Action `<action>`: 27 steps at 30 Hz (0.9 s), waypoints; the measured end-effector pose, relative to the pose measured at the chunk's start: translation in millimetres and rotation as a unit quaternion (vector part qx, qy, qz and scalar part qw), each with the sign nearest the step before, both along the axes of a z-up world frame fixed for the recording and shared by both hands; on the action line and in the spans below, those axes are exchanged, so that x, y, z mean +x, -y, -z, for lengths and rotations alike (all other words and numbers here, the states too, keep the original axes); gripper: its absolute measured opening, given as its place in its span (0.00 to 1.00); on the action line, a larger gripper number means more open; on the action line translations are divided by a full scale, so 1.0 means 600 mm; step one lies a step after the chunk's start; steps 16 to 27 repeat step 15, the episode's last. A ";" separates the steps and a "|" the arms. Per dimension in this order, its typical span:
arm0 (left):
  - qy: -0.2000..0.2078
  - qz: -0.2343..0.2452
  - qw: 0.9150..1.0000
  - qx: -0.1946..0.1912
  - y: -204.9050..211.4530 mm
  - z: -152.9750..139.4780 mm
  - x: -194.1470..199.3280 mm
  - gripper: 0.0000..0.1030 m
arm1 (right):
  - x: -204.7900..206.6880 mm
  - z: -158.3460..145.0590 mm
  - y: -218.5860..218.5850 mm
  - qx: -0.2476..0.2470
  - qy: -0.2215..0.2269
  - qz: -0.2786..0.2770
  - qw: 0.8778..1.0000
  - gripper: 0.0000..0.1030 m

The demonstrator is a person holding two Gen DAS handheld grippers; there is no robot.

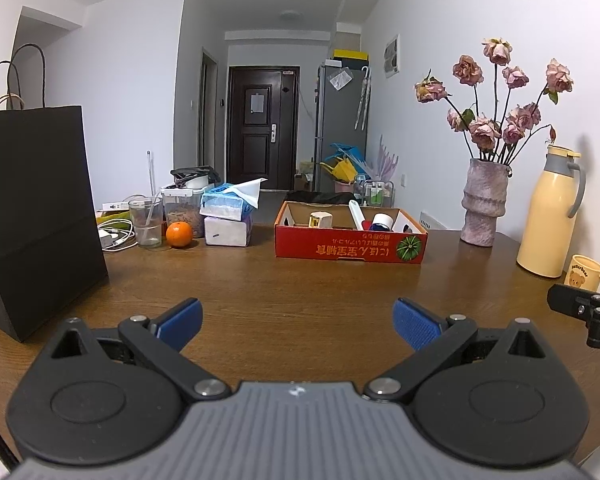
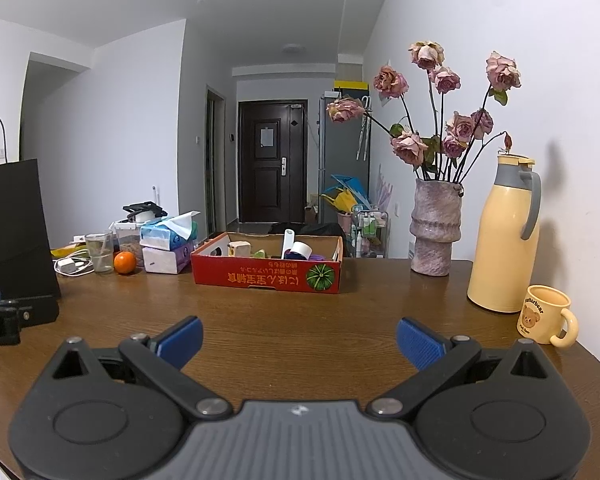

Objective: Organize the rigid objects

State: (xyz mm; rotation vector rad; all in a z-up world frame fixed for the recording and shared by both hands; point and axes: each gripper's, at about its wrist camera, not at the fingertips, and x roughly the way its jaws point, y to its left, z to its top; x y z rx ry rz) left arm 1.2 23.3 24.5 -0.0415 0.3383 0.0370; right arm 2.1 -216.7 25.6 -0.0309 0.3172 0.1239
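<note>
Both the left claw point(image 1: 298, 322) and right claw point(image 2: 299, 342) are hovering wide and empty over the worktop point(image 1: 300, 280), with the red box point(image 1: 350, 242) lying at frame centre.

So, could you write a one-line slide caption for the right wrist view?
Open right hand-held gripper hovers over the wooden table, facing a red cardboard box of small items.

White walls point(image 1: 132, 92); dark door point(image 1: 260, 128) down hallway; grey fridge point(image 1: 340, 128); wooden table point(image 1: 300, 280)
</note>
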 end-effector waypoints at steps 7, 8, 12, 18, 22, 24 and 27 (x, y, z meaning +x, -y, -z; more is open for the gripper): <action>0.000 0.002 1.000 0.000 0.000 0.001 0.002 1.00 | 0.001 0.000 0.000 0.000 -0.001 0.000 1.000 1.00; 0.000 0.004 1.000 -0.002 -0.001 0.002 0.002 1.00 | 0.001 0.001 -0.001 -0.001 -0.001 0.000 1.000 1.00; 0.000 0.007 1.000 -0.004 -0.003 0.004 0.003 1.00 | 0.004 0.003 -0.002 -0.002 -0.003 0.001 1.000 1.00; 0.001 0.008 1.000 -0.004 -0.003 0.004 0.003 1.00 | 0.004 0.003 -0.002 -0.002 -0.003 0.001 1.000 1.00; 0.001 0.008 1.000 -0.004 -0.003 0.004 0.003 1.00 | 0.004 0.003 -0.002 -0.002 -0.003 0.001 1.000 1.00; 0.001 0.008 1.000 -0.004 -0.003 0.004 0.003 1.00 | 0.004 0.003 -0.002 -0.002 -0.003 0.001 1.000 1.00; 0.001 0.008 1.000 -0.004 -0.003 0.004 0.003 1.00 | 0.004 0.003 -0.002 -0.002 -0.003 0.001 1.000 1.00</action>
